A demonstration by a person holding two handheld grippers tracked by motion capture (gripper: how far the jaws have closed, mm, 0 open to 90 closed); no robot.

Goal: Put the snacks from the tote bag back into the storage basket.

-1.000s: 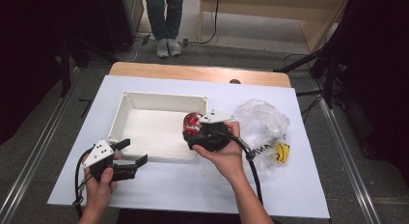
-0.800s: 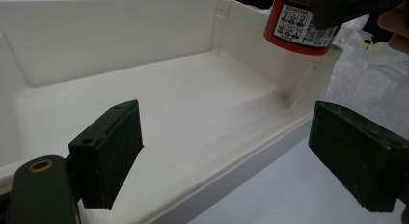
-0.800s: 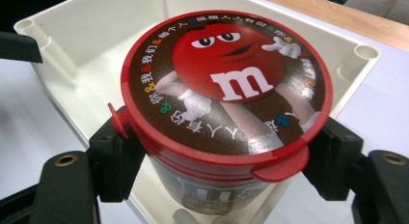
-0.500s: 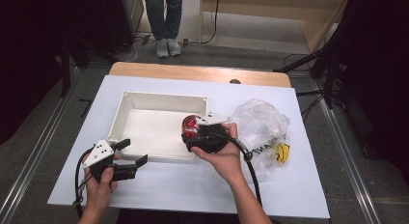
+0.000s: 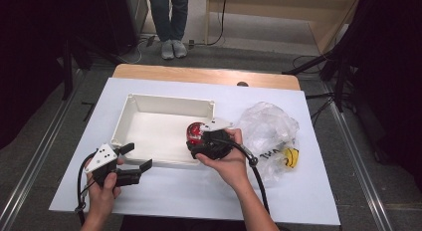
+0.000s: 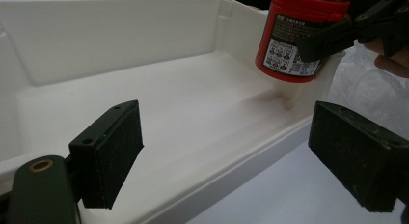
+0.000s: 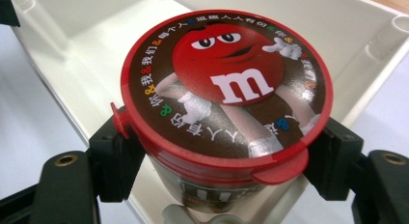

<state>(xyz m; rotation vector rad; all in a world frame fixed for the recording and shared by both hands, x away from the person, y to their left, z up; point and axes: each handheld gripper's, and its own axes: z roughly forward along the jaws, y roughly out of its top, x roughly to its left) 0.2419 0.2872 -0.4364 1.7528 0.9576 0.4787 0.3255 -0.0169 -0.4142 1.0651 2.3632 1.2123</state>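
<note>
Candy tub [image 7: 226, 113], clamped between right jaws

One camera looks down on my table [image 5: 199, 191] from above; my two jaw cameras sit close, both facing the white tray [image 6: 159, 89].

Showed a red-lidded candy tub [image 7: 226, 89] clamped between the right gripper [image 7: 226, 154] pads, one each side below the lid rim. Hung above the near edge of a white tray [image 7: 357, 26].
</note>
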